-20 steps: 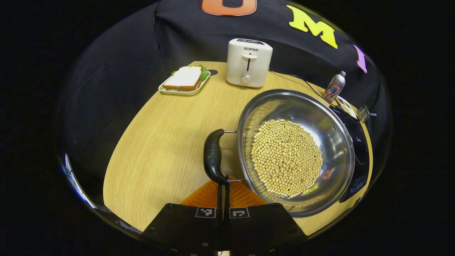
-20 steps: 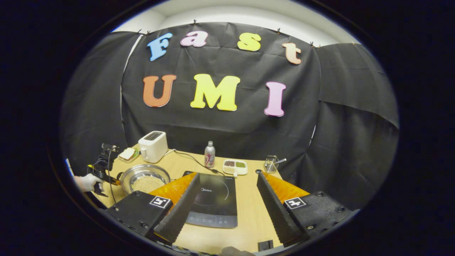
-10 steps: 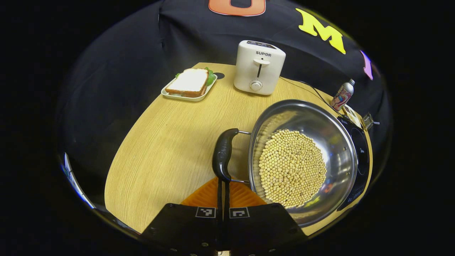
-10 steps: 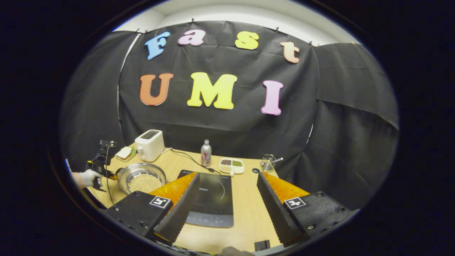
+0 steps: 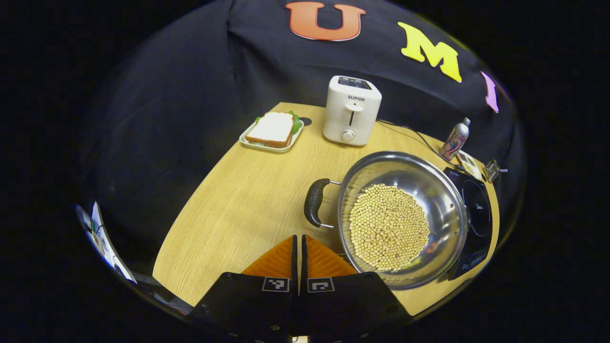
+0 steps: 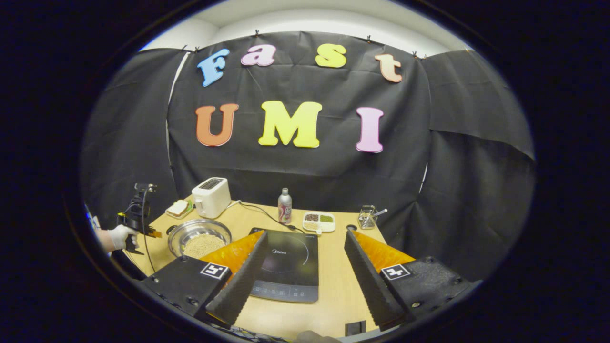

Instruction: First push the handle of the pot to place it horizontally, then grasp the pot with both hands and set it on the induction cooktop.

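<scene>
From the left gripper view, the left tongs (image 5: pixel 299 240) are pressed together with nothing between them, hanging just above the tabletop (image 5: pixel 228 209). Just ahead and a little to their right stands the pot (image 5: pixel 402 219), a shiny steel one with a bed of pale beans (image 5: pixel 388 226) in it. Its near handle (image 5: pixel 314 202) sits just beyond the tips, apart from them, and looks swung out level from the rim. Past the pot, on its far right, the induction cooktop (image 5: pixel 474 209) lies touching or nearly touching the pot's wall; I cannot tell which. Farther ahead stand a toaster (image 5: pixel 351 110) and a sandwich tray (image 5: pixel 271 132), well apart from the tongs.

From the right gripper view, the right tongs (image 6: pixel 305 271) are spread wide and empty, with the cooktop (image 6: pixel 286 264) lying between and just ahead of them. The pot (image 6: pixel 199 237) sits off to their left, and beyond it a gloved hand (image 6: pixel 119 237) carries the left tongs (image 6: pixel 151 233) beside the pot.

The worry, as I judge it, is the lift. The right tongs are far from the pot's other handle, which I cannot make out. If one side rises first or a grip catches only the thin wire of a handle, the pot could tilt and spill beans, or clip the cooktop's edge.
</scene>
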A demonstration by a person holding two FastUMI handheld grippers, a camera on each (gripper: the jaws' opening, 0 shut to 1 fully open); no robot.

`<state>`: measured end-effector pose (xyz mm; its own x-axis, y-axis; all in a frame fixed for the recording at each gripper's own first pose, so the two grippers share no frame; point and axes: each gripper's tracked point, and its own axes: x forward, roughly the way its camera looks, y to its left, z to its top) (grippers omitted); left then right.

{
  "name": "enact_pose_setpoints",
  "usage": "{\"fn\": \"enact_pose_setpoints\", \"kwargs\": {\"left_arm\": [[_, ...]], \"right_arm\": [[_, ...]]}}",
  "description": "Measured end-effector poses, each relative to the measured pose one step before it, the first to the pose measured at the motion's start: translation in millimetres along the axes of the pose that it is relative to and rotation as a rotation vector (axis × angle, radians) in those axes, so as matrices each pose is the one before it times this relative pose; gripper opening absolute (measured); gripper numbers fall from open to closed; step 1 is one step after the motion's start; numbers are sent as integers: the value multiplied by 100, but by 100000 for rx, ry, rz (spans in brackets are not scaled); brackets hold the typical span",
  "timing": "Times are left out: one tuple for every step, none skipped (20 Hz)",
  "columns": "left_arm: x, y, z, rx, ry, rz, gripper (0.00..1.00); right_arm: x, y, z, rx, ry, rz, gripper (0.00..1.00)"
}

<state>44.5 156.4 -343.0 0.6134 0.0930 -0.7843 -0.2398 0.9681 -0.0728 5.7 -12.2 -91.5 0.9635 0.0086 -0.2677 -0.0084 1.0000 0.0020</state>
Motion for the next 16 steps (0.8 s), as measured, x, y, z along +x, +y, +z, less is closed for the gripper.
{"fn": "enact_pose_setpoints", "kwargs": {"left_arm": [[-1956,-335,-9,-375,-3041,-520,0],[-2073,-38,198,734,-3581,801,0],[-2116,-140,137,1230,-3345,1091,0],[-2234,-163,41,1382,-2784,1086,0],[-2096,-291,247,1215,-3048,1375,0],[-1963,-262,407,914,-3374,931,10],[-1763,-202,675,666,-3218,1059,0],[-1611,-364,669,367,-2766,715,0],[-1229,-295,572,409,-1744,-108,0],[-1229,-440,474,486,-2819,-1059,0],[-946,-526,797,368,-3168,-1720,0],[-335,-730,444,215,-2167,-3427,0],[-935,-491,655,66,-2481,-2959,24],[-307,43,516,-922,-1885,-1244,48],[826,267,-59,-183,-773,-224,72],[562,446,-306,419,600,1661,96]], "right_arm": [[-396,-292,-265,1240,-352,1683,100],[-441,-351,-331,1323,-408,1754,100],[-586,-425,-323,963,-421,1599,100],[-543,-400,-306,574,-85,1679,100],[-511,32,-416,-183,247,3547,100],[-517,220,-757,-623,501,3342,100],[-315,-138,-685,-976,477,2459,100],[-30,-173,-663,-890,1292,2203,100],[70,251,-870,-716,1490,2583,100],[119,264,-476,-334,886,2018,100],[297,142,-391,-404,759,1374,100],[448,197,-343,-374,1269,1073,100],[537,452,-240,727,566,1423,100],[445,513,-123,1262,378,1293,100],[706,575,-219,769,619,1240,100],[885,480,-108,120,719,708,100]]}}
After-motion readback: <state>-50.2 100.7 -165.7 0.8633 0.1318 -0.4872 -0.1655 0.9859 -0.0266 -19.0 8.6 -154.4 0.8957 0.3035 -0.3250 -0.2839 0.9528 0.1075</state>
